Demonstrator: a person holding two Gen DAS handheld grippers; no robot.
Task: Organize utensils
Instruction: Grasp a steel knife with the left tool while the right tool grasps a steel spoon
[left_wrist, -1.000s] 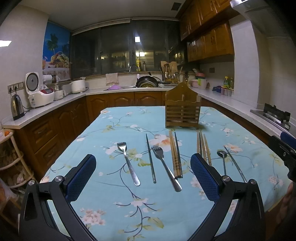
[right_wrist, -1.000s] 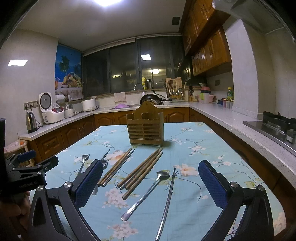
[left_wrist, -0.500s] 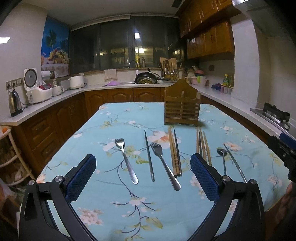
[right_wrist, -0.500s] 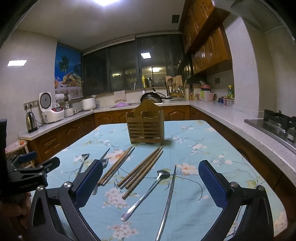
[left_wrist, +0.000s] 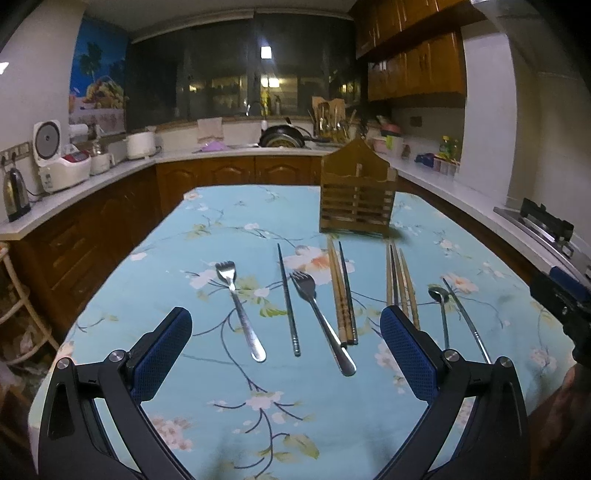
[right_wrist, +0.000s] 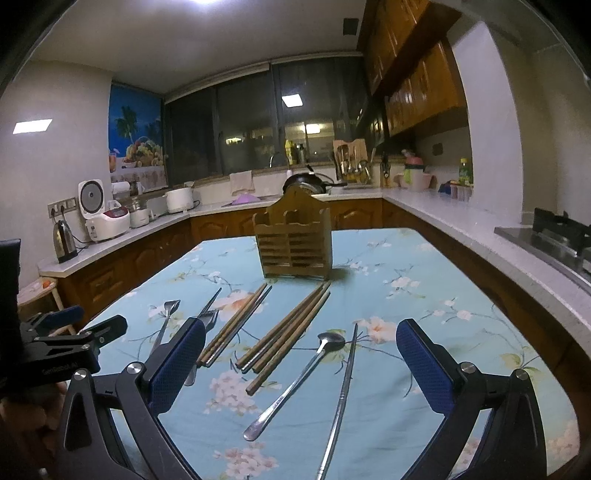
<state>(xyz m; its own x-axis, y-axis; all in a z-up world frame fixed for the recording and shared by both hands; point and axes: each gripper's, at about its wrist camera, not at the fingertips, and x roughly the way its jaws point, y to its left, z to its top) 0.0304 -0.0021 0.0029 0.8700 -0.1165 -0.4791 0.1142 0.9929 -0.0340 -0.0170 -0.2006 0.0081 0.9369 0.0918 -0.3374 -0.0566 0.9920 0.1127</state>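
Item: table setting, utensils unsorted, none yet lifted.

- Wooden holder (left_wrist: 357, 195): standing upright at the far middle of the floral tablecloth (left_wrist: 207, 369), compartments appearing empty.
- Forks: one fork (left_wrist: 240, 308) lying at the left, a second fork (left_wrist: 321, 315) lying right of it, both with tines pointing far.
- Metal chopstick (left_wrist: 288, 301): lying between the two forks.
- Chopstick pair (left_wrist: 341, 291): lying just right of the second fork, far tips reaching toward the holder.
- Chopstick bundle (right_wrist: 286, 330): lying further right, partly overlapping one another.
- Spoon (right_wrist: 293, 384) and a long metal rod (right_wrist: 341, 391): lying at the right, nearest the right gripper.
- Left gripper (left_wrist: 286, 354): hovering over the near edge, jaws spread wide, holding nothing.
- Right gripper (right_wrist: 301, 367): likewise hovering with jaws wide apart and empty.

Handling note: the step appearing to be in hand is choosing a first piece. Thin flat metal is likely slipping under a shallow pinch, so the fingers should be coming down steeply across a handle's middle, closing squarely, then carrying it upright into one holder compartment. The spoon is sitting clear of the bundle, making it the easier first pick.
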